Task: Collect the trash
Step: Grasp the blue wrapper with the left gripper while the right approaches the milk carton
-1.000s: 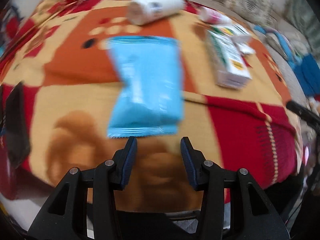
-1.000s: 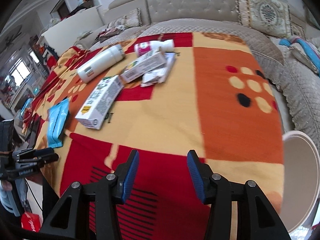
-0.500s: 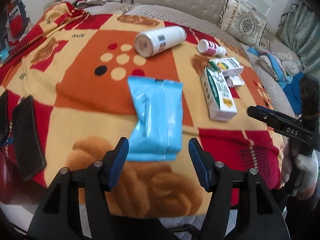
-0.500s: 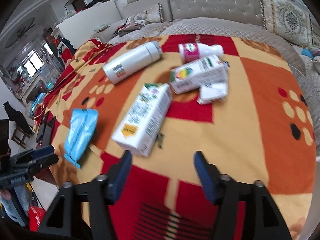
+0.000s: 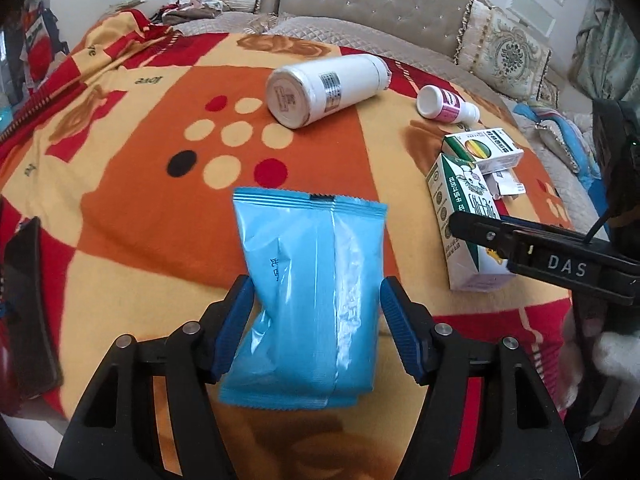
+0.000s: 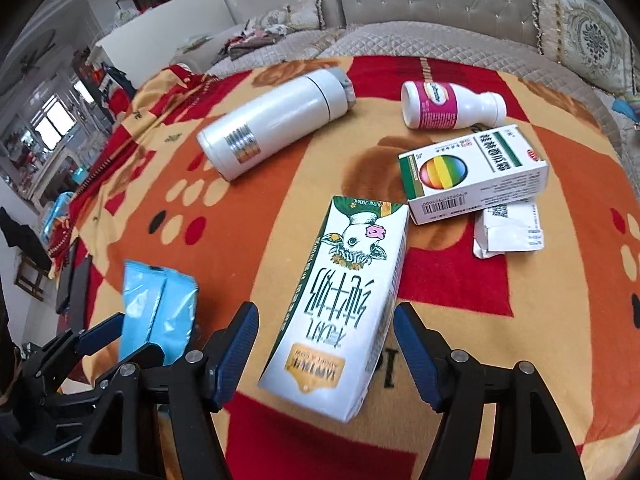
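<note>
Fleece blanket (image 5: 120, 208), trash laid out; bare cloth left of blue packet (image 5: 312, 300).
One packet between spread left gripper (image 5: 316, 328) fingers; one milk carton (image 6: 344, 312), right of packet, between spread right gripper (image 6: 324, 344) fingers, jaws just widened; two bottles beyond.

We read "DAS" in pale letters on the black arm of the right gripper (image 5: 456, 228) near the blanket's right edge, and "love", upside down, woven into the blanket (image 5: 148, 79) toward its far left corner. On the milk carton (image 6: 340, 304) we make out "200mL" by the cow's head; its large characters, like the print on the medicine box (image 6: 472, 172) and blue packet (image 5: 308, 292), we cannot read.
</note>
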### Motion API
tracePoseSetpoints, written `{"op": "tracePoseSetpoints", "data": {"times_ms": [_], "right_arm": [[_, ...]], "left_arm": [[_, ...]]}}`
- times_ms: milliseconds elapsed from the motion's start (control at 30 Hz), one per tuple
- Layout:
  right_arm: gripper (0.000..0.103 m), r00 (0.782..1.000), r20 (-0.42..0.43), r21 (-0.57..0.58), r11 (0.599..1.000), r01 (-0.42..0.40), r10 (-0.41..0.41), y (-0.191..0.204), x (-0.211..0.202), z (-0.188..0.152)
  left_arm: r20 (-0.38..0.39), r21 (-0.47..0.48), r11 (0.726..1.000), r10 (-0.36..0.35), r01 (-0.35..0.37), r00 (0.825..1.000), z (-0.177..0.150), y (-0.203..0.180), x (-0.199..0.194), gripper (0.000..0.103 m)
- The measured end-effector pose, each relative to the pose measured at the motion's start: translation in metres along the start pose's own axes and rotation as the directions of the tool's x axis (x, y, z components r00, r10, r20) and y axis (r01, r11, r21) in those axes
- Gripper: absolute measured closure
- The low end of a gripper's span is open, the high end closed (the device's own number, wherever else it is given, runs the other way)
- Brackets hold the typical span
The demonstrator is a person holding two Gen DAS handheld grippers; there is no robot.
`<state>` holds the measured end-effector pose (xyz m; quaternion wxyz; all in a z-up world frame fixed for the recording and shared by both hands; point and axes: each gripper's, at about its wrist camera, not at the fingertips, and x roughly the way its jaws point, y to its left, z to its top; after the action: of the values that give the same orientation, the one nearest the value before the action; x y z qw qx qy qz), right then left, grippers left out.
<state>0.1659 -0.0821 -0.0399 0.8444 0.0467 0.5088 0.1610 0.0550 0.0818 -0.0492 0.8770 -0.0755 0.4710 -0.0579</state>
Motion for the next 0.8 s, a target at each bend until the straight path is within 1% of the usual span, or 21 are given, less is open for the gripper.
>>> {"op": "tracePoseSetpoints", "data": {"times_ms": [67, 200, 367, 500, 533, 633, 800], "right_arm": [[0.035, 1.0, -0.005, 0.008, 1.0, 0.005, -0.005, -0.001, 0.005, 0.001], [0.034, 1.0, -0.012, 0.014, 1.0, 0.012, -0.012, -0.002, 0.01, 0.003], [0.033, 0.999, -0.035, 0.007, 1.0, 0.031, -0.03, -0.005, 0.021, 0.003], [0.034, 0.999, -0.014, -0.014, 1.0, 0.028, -0.028, -0.003, 0.02, 0.002], [0.039, 1.0, -0.011, -0.02, 0.999, 0.029, -0.029, -0.003, 0.02, 0.001], [0.04, 1.0, -0.005, -0.041, 0.999, 0.02, -0.02, -0.004, 0.017, -0.002], [0.044, 0.999, 0.046, -0.068, 0.998, 0.005, -0.001, -0.004, -0.006, -0.014]], "left_arm": [[-0.006, 0.005, 1.0, 0.004, -0.004, 1.0, 0.001, -0.002, 0.007, 0.038], [-0.037, -0.004, 1.0, -0.015, 0.015, 0.999, 0.001, -0.002, 0.02, 0.038], [-0.03, -0.008, 1.0, -0.023, 0.023, 0.999, 0.0, -0.001, 0.021, 0.038], [-0.025, 0.008, 1.0, -0.014, 0.015, 1.0, -0.002, -0.002, 0.021, 0.038], [-0.025, 0.014, 1.0, -0.01, 0.01, 1.0, -0.003, -0.003, 0.022, 0.038], [-0.029, 0.027, 1.0, -0.005, 0.005, 1.0, -0.004, -0.005, 0.022, 0.036], [-0.033, 0.045, 0.999, 0.019, -0.017, 0.999, -0.006, -0.007, 0.023, 0.037]]}}
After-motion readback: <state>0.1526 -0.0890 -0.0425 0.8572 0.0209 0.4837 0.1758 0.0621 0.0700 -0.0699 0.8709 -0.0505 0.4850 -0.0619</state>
